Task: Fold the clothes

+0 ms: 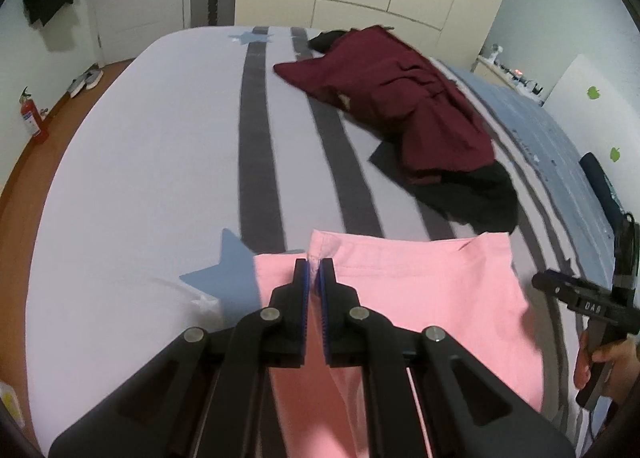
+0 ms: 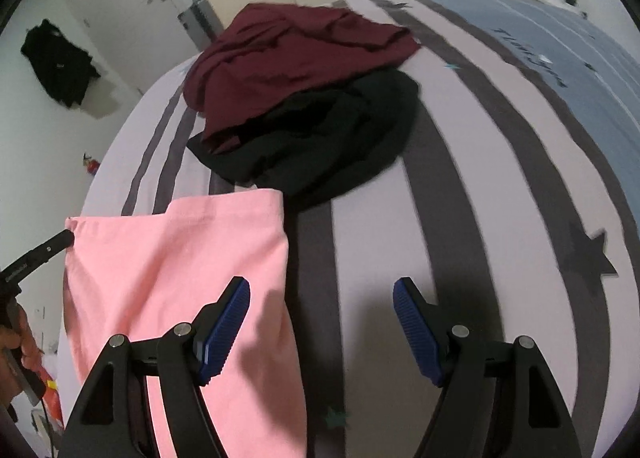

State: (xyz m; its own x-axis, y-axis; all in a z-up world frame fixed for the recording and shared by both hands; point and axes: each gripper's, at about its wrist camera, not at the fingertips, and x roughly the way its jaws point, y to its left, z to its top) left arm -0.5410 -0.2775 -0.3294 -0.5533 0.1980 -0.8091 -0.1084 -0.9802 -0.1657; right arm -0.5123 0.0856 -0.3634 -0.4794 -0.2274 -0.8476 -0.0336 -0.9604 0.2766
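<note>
Left gripper (image 1: 315, 272) pointing toward 12 o'clock, jaws pinched together on pink cloth, right gripper (image 2: 322, 294) angled downward, jaws spread wide and empty, a hand (image 1: 604, 358) at 4 o'clock gripping its handle

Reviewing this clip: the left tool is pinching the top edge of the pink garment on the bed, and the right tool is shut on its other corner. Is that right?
Not quite. The left tool does pinch the pink garment's top edge, but the right tool is open and holds nothing; its pads stand wide apart over the bed. The right wrist view shows it.
</note>
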